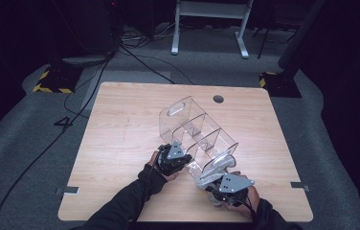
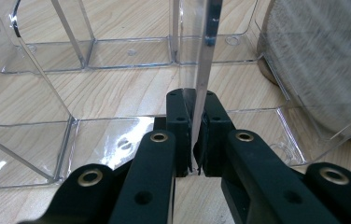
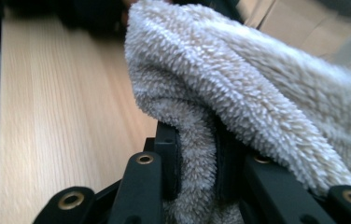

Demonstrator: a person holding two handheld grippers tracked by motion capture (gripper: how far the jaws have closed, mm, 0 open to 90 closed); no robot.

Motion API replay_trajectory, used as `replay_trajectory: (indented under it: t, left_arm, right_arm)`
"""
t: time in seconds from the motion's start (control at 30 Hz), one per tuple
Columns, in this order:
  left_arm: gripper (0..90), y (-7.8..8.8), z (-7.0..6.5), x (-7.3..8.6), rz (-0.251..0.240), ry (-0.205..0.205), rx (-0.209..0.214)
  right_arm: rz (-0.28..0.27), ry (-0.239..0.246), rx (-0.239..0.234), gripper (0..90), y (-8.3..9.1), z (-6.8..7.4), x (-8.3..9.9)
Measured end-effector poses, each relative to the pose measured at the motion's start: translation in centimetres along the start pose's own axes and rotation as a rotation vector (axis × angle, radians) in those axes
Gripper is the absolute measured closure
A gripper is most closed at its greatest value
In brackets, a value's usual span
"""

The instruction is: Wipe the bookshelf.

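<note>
A clear plastic organizer (image 1: pixel 192 127) with several compartments lies tilted on the wooden table (image 1: pixel 120 124). My left gripper (image 1: pixel 180 155) is at its near left corner, shut on the edge of a clear wall (image 2: pixel 201 93), which stands between the pads of my left gripper (image 2: pixel 196 135). At the near right, my right gripper (image 1: pixel 219 179) is shut on a fluffy off-white cloth (image 1: pixel 216 167). The cloth (image 3: pixel 239 84) bulges up over my right gripper (image 3: pixel 197 172), pinched between its jaws. Its far end lies at the organizer's nearest compartment, the cloth (image 2: pixel 318 56) showing through the plastic.
A round cable hole (image 1: pixel 218 99) sits near the table's far edge. Small metal brackets (image 1: pixel 67 190) (image 1: pixel 300 187) stick out at the table's sides. Cables (image 1: pixel 87 81) run over the grey floor, and a white desk frame (image 1: pixel 211 24) stands beyond.
</note>
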State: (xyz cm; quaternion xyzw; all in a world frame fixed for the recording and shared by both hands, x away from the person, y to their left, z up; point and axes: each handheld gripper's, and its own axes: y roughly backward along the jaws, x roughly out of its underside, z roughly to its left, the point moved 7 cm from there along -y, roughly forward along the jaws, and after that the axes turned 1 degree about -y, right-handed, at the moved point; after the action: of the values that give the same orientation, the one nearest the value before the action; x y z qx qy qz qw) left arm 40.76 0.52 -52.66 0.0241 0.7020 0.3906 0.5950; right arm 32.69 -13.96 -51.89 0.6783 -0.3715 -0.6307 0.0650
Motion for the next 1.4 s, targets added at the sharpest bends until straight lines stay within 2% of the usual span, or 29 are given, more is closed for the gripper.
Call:
replay_trajectory:
  t: [0.07,0.13,0.3,0.33,0.43,0.47,0.6,0.77,0.83,0.93,1.07,1.13,1.3,1.4]
  left_arm:
    - [85.2,0.0,0.1,0.0,-0.002,-0.002,0.000]
    - [85.3,0.0,0.2,0.0,-0.003,0.003,0.003]
    - [85.3,0.0,0.2,0.0,-0.005,-0.004,0.006]
    - [85.3,0.0,0.2,0.0,-0.004,-0.006,0.006]
    - [85.3,0.0,0.2,0.0,-0.001,-0.009,0.002]
    - [85.3,0.0,0.2,0.0,-0.002,-0.006,0.003]
    - [85.1,-0.1,0.2,0.0,-0.001,0.000,0.000]
    - [84.6,-0.2,0.1,0.0,-0.002,0.002,-0.001]
    - [84.6,-0.1,0.1,0.0,-0.001,0.005,0.002]
    - [84.1,-0.1,0.0,0.0,-0.003,0.007,0.006]
    - [82.5,-0.2,-0.2,0.0,-0.002,0.004,0.016]
    - [81.8,-0.2,-0.3,0.0,0.000,0.003,0.016]
    - [81.3,-0.2,-0.4,0.0,0.001,0.001,0.011]
    - [81.0,-0.2,-0.4,0.0,0.004,0.000,0.010]
  right_arm:
    - [0.029,0.013,-0.007,75.5,-0.5,0.0,0.7]
    - [0.036,0.001,-0.015,75.5,-0.5,-0.3,0.9]
    - [0.044,-0.004,0.017,75.5,0.2,-1.2,1.2]
    - [0.039,-0.004,0.038,75.4,0.7,-1.7,1.1]
    - [-0.054,-0.065,0.099,75.4,3.3,-3.8,0.0]
    - [-0.101,-0.084,0.146,75.4,4.6,-4.8,-0.5]
    - [-0.165,-0.115,0.257,75.2,6.6,-7.2,-1.1]
    - [-0.185,-0.144,0.346,75.2,7.6,-8.9,-1.1]
    - [-0.187,-0.159,0.359,75.3,7.9,-9.3,-1.0]
    - [-0.179,-0.187,0.356,75.3,7.5,-9.6,-0.5]
    - [-0.104,-0.245,0.329,75.2,5.4,-10.0,1.5]
    - [-0.067,-0.270,0.300,75.2,4.4,-10.0,2.6]
    - [0.026,-0.294,0.239,75.0,2.5,-9.5,4.4]
    - [0.052,-0.300,0.206,74.8,2.1,-9.1,4.6]
